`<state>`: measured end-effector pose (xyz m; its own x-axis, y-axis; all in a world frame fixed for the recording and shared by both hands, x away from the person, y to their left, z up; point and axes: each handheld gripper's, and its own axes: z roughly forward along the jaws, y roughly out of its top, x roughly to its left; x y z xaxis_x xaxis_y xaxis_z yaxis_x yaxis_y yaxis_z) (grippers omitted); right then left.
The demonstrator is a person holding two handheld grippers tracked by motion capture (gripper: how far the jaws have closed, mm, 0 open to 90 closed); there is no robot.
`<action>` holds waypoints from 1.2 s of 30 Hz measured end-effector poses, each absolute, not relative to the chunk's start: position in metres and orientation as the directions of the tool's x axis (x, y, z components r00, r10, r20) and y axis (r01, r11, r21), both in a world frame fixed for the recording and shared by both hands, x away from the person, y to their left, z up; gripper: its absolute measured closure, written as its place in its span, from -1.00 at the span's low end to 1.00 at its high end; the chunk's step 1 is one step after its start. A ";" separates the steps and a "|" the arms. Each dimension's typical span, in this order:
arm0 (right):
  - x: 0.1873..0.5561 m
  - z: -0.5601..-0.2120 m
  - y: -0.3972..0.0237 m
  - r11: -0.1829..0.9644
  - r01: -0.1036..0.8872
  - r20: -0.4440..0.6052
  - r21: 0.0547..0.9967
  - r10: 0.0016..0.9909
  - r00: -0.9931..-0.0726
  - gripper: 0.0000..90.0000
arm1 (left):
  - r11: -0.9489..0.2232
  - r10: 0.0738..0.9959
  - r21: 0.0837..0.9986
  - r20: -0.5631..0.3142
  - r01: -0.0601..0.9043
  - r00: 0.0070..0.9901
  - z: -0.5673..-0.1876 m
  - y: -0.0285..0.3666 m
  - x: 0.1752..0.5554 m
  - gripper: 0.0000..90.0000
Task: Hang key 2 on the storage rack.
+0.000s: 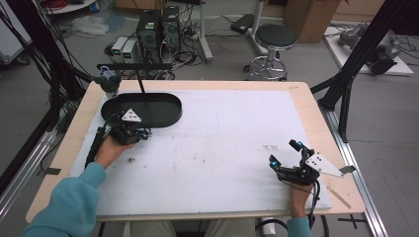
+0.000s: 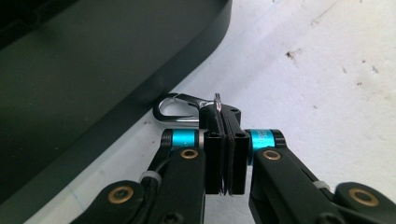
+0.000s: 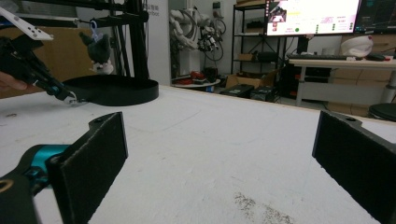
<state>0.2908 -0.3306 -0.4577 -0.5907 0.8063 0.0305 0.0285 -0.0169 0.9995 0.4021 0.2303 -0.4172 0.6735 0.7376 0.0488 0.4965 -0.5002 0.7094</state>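
While the left gripper [image 2: 226, 140] is clamped on a thin silver key ring with a carabiner clip [image 2: 180, 109], beside the black oval tray [image 2: 93, 79] near the table's far left corner, the pick-up seems done; lifting comes next. The right gripper [image 3: 219, 158] rests with jaws apart.

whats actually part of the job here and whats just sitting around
In the job:
left gripper, shut on a metal clip
black tray, right beside the clip
stand with a hanging plush behind the tray, possibly

Lying about:
right gripper, open and holding nothing, resting on the white mat
stool and computers on the floor
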 end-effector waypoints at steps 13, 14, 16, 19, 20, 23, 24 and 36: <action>0.291 -0.458 -0.331 -0.018 0.030 0.032 0.999 0.806 -0.591 -0.94 | -0.384 0.751 0.810 -0.004 0.442 0.660 -0.381 0.246 0.399 0.96; 0.291 -0.458 -0.330 -0.018 0.030 0.032 0.999 0.806 -0.591 -0.94 | -0.384 0.749 0.814 -0.001 0.436 0.663 -0.377 0.247 0.399 0.96; 0.291 -0.458 -0.331 -0.018 0.030 0.032 0.999 0.806 -0.591 -0.94 | -0.377 0.749 0.822 0.000 0.426 0.663 -0.369 0.247 0.401 0.96; 0.291 -0.458 -0.331 -0.018 0.030 0.033 0.999 0.806 -0.591 -0.94 | -0.364 0.746 0.836 -0.001 0.410 0.666 -0.358 0.247 0.405 0.96; 0.291 -0.458 -0.331 -0.018 0.029 0.032 0.999 0.806 -0.591 -0.94 | -0.367 0.747 0.838 0.007 0.403 0.664 -0.354 0.247 0.406 0.96; 0.291 -0.458 -0.331 -0.018 0.030 0.032 0.999 0.806 -0.591 -0.94 | -0.370 0.744 0.844 0.019 0.388 0.668 -0.342 0.246 0.410 0.96; 0.291 -0.458 -0.331 -0.019 0.031 0.034 0.999 0.807 -0.590 -0.94 | -0.374 0.741 0.844 0.024 0.384 0.671 -0.338 0.245 0.412 0.96; 0.291 -0.458 -0.331 -0.018 0.029 0.031 0.999 0.806 -0.591 -0.94 | -0.343 0.746 0.871 0.024 0.353 0.665 -0.298 0.241 0.435 0.96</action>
<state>0.2907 -0.3306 -0.4577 -0.5906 0.8064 0.0311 0.0286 -0.0176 0.9994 0.4353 0.2407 -0.2983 0.6651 0.7463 0.0237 0.3533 -0.3426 0.8705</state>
